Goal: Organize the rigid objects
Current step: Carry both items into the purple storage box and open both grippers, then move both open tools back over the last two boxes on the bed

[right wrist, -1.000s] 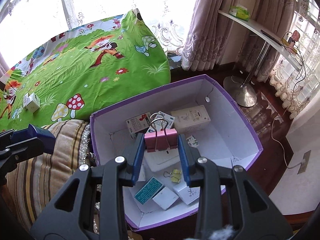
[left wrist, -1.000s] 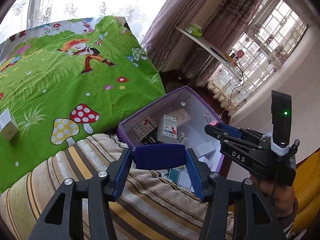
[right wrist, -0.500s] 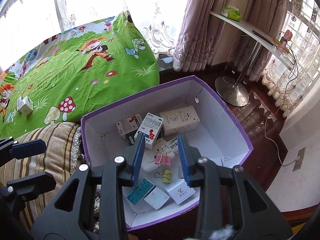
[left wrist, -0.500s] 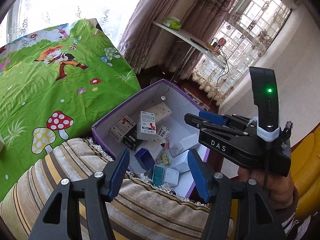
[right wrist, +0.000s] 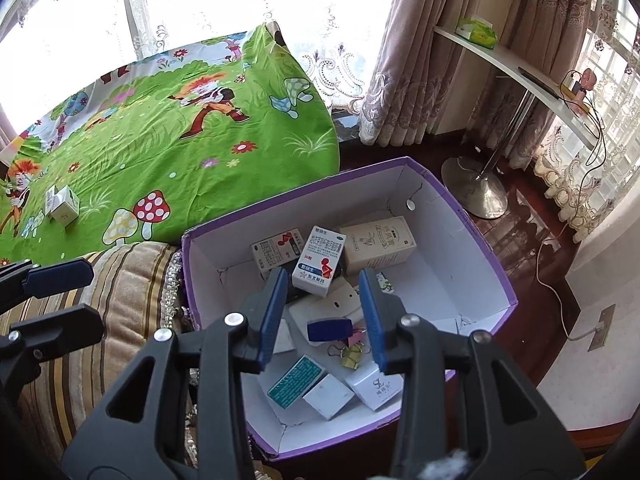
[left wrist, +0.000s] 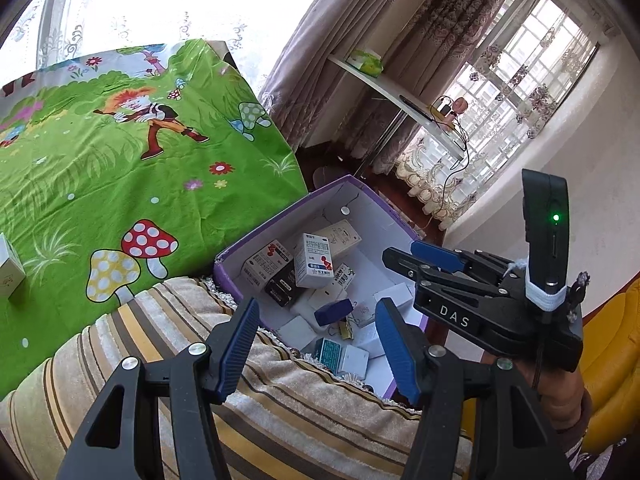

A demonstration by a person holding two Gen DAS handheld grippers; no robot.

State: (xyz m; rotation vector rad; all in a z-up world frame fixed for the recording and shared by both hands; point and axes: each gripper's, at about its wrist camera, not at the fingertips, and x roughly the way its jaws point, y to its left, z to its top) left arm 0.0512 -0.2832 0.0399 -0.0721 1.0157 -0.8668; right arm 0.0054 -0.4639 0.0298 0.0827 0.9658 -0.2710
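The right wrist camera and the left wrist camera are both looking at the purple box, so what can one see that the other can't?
Only the right wrist camera shows the round metal stand base on the floor, the wall socket and the whole box floor.

Only the left wrist camera shows the right gripper's black body from the side with its green light, and something yellow behind it.

Both show the purple box, the dark blue box inside it, the green cartoon sheet and the striped cushion. Both grippers are open.

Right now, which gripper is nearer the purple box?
Right. The right gripper hangs open directly over the purple box, above the items inside. The left gripper is open over the striped cushion beside it.
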